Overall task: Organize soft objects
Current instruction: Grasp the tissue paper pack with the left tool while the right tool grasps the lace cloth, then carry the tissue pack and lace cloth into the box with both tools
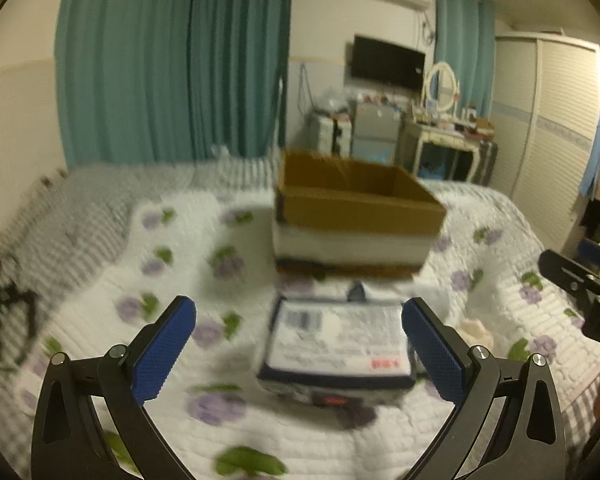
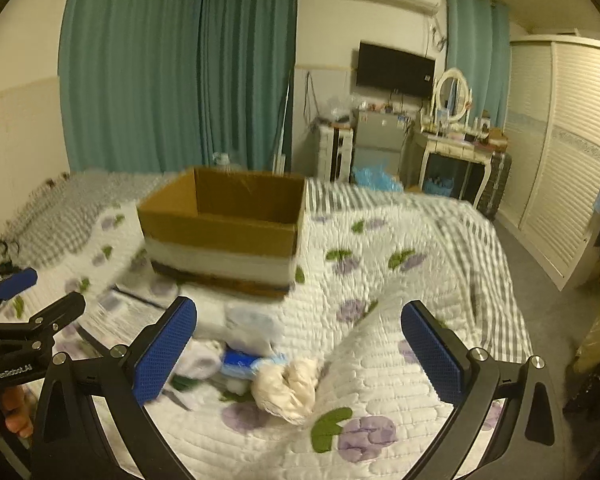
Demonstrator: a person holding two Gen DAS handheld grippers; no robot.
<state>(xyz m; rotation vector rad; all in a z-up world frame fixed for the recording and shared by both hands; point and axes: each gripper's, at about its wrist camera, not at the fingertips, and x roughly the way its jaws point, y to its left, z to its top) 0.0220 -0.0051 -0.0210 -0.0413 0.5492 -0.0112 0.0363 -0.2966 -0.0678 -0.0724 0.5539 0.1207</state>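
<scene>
Your left gripper (image 1: 299,344) hovers low over the bed (image 1: 500,312), its blue fingers (image 1: 164,348) spread wide and holding nothing. Between them, nearest to you, lies a flat dark-edged packet (image 1: 336,344) with a white printed label, resting on the flowered quilt. Your right gripper (image 2: 299,348) is also wide apart and empty. Just ahead of it a cream knotted bundle (image 2: 286,390) lies on the quilt, touching a blurred heap of white and blue soft packs (image 2: 248,344) to its left. Beyond both, an open cardboard box (image 2: 224,232) stands upright on the bed. Teal curtains (image 2: 172,68) hang behind.
</scene>
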